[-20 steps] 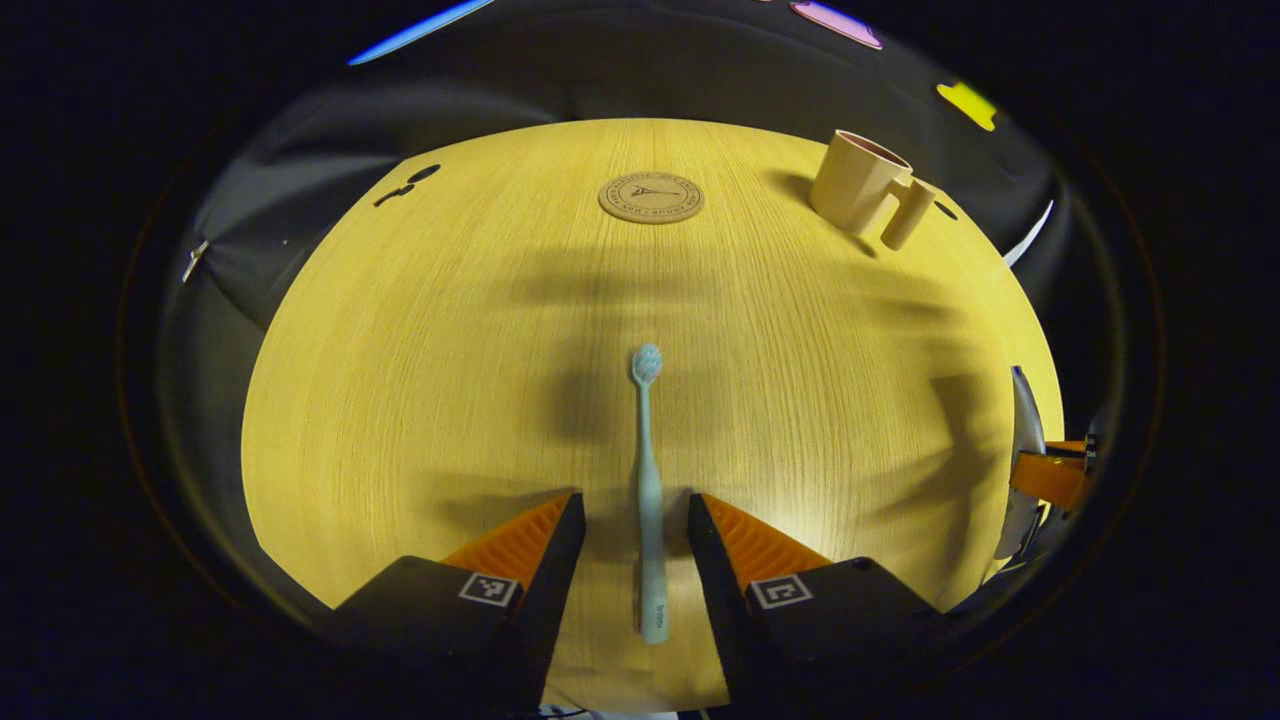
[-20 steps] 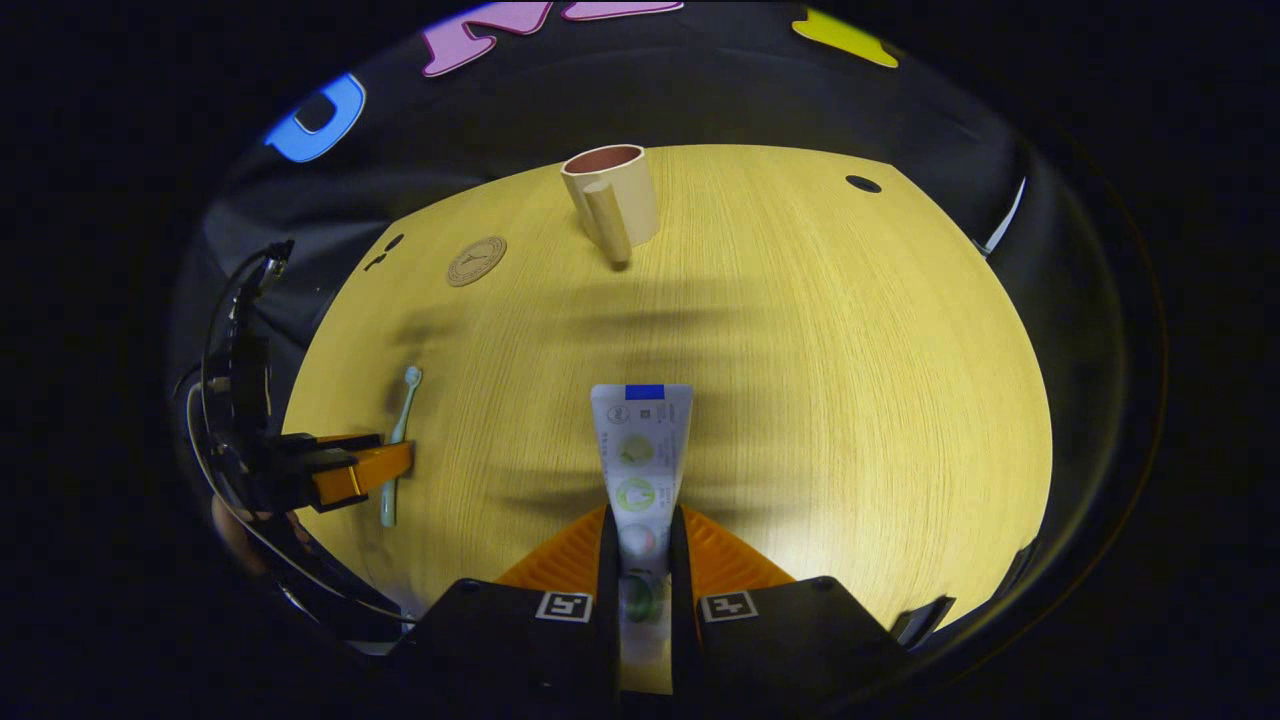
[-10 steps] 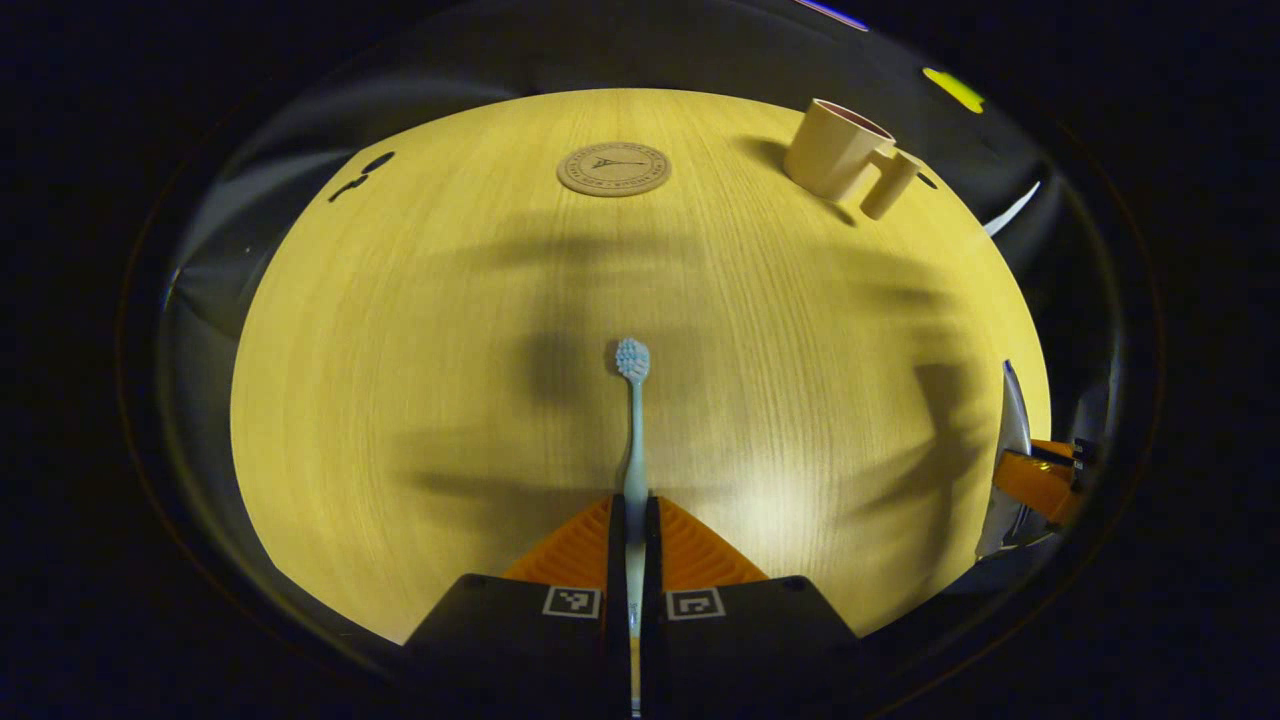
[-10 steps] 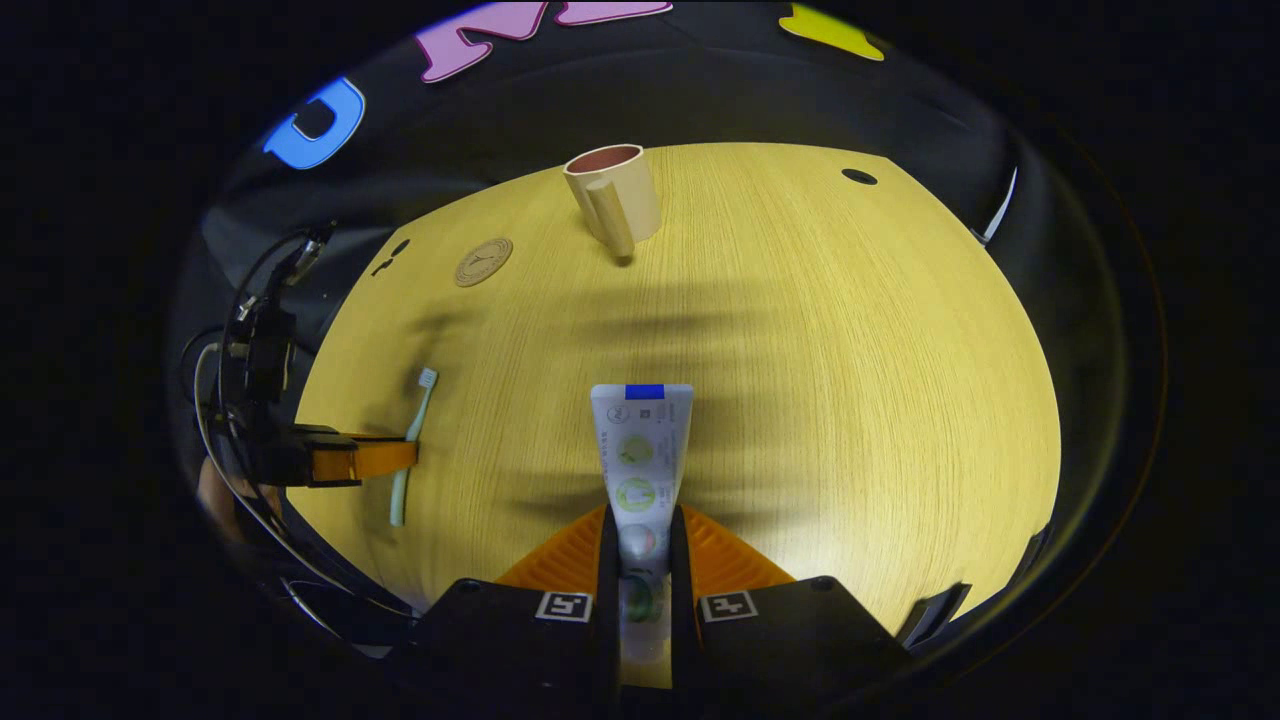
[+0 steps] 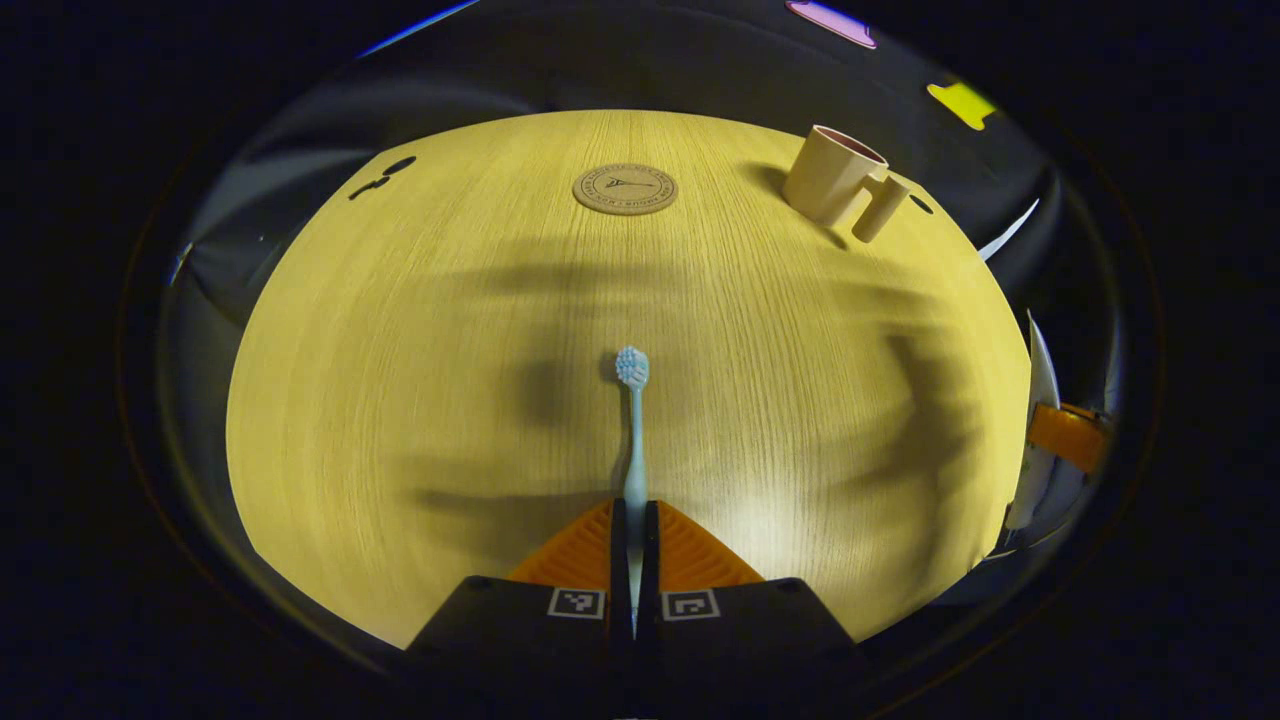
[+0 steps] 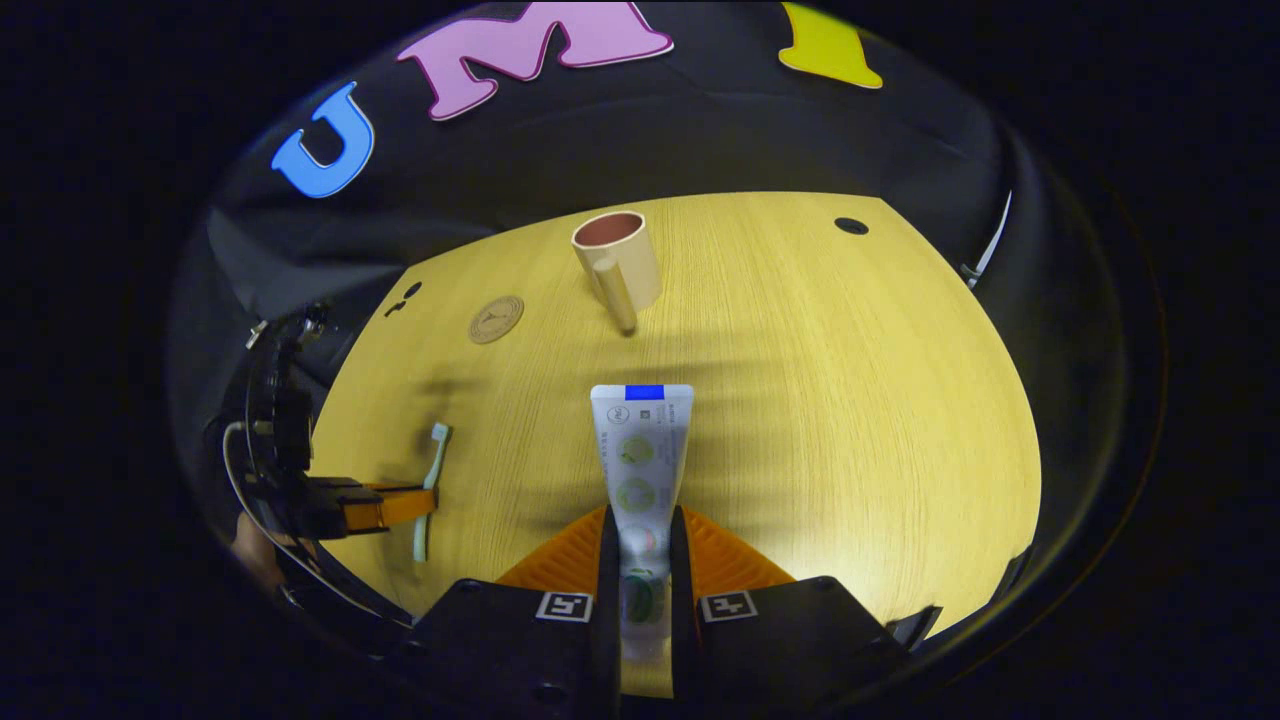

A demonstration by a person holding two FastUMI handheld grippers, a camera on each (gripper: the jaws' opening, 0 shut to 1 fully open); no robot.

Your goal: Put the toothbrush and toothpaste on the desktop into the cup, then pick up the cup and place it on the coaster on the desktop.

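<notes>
Gripping the toothbrush (image 5: 633,430) by its handle, the left gripper (image 5: 630,520) is holding it between both fingers with the bristled head pointing ahead toward the far edge of the table (image 5: 400,380). In the right gripper view the brush appears to be riding clear of the wood near the table's left edge, though how high is hard to tell. The right gripper (image 6: 645,530) is clenching the toothpaste (image 6: 640,450) at its cap end, the flat crimped end sticking forward toward the cup (image 6: 617,258).

So both pickups are looking done, and nothing is sitting in the cup yet as far as its open mouth shows. It is standing upright near the far edge, handle facing the near side. The coaster (image 6: 496,319) is lying bare to the cup's left, well apart from it. Still waiting: dropping both items into the cup, then carrying the cup over onto the coaster.
</notes>
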